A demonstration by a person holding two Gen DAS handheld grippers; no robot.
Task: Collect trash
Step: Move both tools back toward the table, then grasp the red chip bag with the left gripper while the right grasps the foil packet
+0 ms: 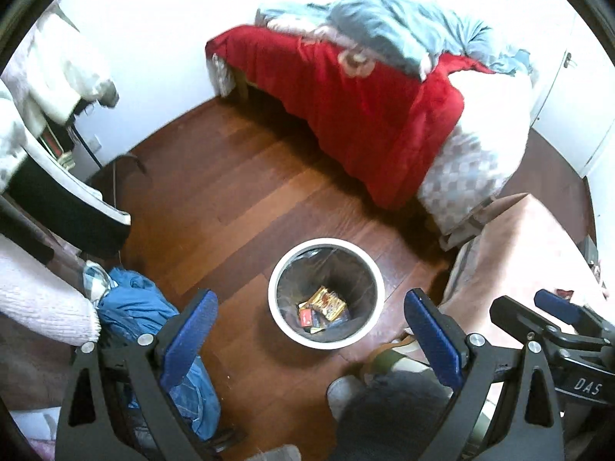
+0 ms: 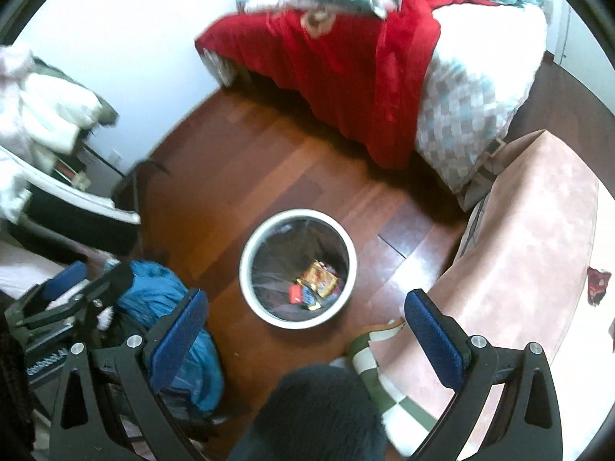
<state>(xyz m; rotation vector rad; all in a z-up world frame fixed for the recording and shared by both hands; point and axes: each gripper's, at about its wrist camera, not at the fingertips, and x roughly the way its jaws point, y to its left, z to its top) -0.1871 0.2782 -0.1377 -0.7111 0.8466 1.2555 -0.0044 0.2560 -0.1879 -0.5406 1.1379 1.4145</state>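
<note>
Looking down from both wrist views, one sees a reddish-brown wooden floor (image 1: 238, 192) with white walls behind it. A bed (image 1: 480, 161) fills the upper right of the frame, covered by a red blanket (image 1: 365, 115), with a crumpled light-blue quilt (image 1: 403, 30) on top and a checkered sheet at its foot. A blue garment (image 1: 146, 307) lies on the floor at the lower left, and a pink cloth surface (image 2: 538, 238) takes the lower right of the right wrist view.

One round white waste bin (image 1: 326, 294) with a dark liner stands on the floor near the middle of the frame, between the fingers of each tool as seen from above. Inside, at the bottom, lie some wrappers (image 1: 326, 307): one yellow-orange packet, one small red one and some dark blue pieces (the exact number is hard to tell). One more crumpled red and dark wrapper (image 2: 597, 282) lies on the pink surface at the right edge of the right wrist view.

The left gripper (image 1: 309, 340) has its two blue-padded fingers spread wide with nothing between them. The right gripper (image 2: 303, 336) is also spread wide and carries nothing. Each tool appears at the edge of the other's view.
</note>
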